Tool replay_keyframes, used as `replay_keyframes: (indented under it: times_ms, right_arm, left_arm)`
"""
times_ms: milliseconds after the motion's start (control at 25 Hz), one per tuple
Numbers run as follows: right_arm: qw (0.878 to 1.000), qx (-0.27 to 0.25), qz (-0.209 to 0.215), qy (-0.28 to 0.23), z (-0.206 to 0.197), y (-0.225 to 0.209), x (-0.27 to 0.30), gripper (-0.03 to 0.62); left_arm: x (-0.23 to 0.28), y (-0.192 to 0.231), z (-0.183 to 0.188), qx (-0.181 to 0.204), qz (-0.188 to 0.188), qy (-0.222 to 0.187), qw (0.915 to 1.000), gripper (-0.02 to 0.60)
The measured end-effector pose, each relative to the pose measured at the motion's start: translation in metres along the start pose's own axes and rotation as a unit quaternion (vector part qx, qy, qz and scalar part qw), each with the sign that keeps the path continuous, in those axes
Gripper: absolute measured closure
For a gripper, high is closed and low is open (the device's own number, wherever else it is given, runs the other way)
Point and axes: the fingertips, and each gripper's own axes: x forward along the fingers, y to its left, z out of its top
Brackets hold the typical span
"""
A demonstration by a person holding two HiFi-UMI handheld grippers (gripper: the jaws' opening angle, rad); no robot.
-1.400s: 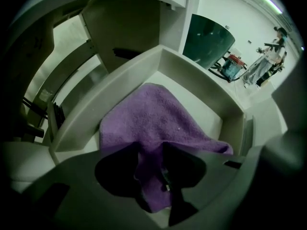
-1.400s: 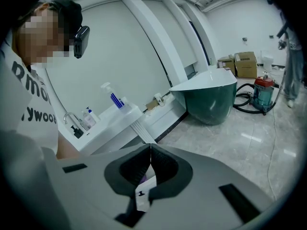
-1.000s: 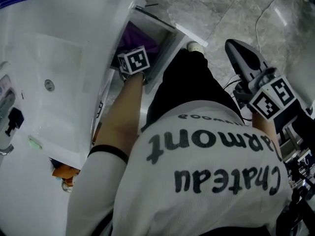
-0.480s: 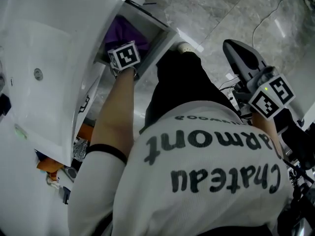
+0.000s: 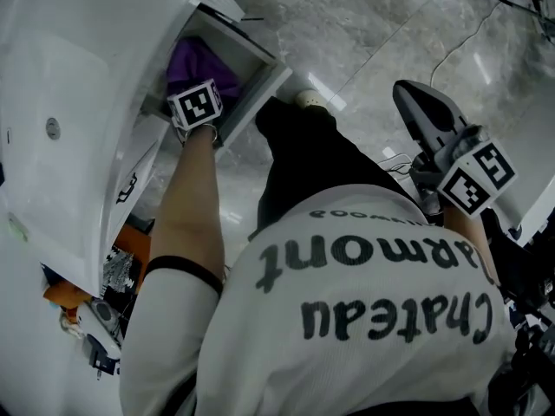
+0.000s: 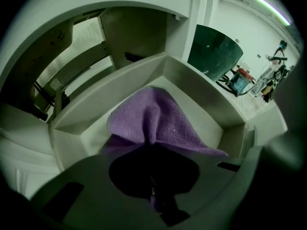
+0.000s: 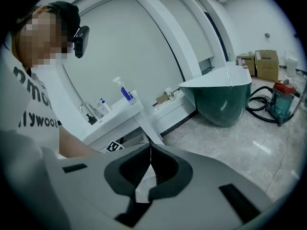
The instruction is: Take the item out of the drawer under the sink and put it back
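A purple cloth (image 6: 153,119) lies in the open white drawer (image 6: 211,87) under the sink (image 5: 69,102). My left gripper (image 6: 152,145) reaches down into the drawer. Its jaws are closing, and a fold of the cloth is pinched between their tips. In the head view its marker cube (image 5: 195,104) sits over the drawer (image 5: 256,89), with the purple cloth (image 5: 201,63) just beyond it. My right gripper (image 5: 425,102) is held out over the floor to my right, away from the drawer. In its own view the right gripper (image 7: 150,150) is shut with nothing in it.
A dark green bathtub (image 7: 218,97) stands on the marble floor, with a vacuum cleaner (image 7: 283,99) and cardboard boxes (image 7: 264,63) behind it. Soap bottles (image 7: 123,91) stand on the sink top. A cable (image 5: 460,42) runs over the floor. Clutter (image 5: 113,276) lies under the sink at the left.
The left gripper stays low over the purple cloth in the drawer while the head view swings, showing more of the drawer. The right gripper has hardly moved.
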Motion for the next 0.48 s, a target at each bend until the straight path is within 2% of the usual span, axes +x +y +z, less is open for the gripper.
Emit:
replay_keyframes:
  times_ms: [280, 400, 480]
  right_arm:
    - [1.0, -0.029, 0.01, 0.003, 0.001, -0.004, -0.017, 0.582]
    - [0.999, -0.042, 0.022, 0.005, 0.001, -0.001, -0.023, 0.582]
    - [0.998, -0.049, 0.03, 0.005, 0.003, 0.002, -0.023, 0.582]
  left_arm:
    - [-0.007, 0.006, 0.005, 0.015, 0.022, -0.009, 0.9996, 0.557]
    - [-0.012, 0.0, 0.007, 0.007, 0.01, -0.034, 0.9993, 0.557]
    - [-0.019, -0.005, 0.012, 0.022, 0.005, -0.055, 0.9982, 0.558]
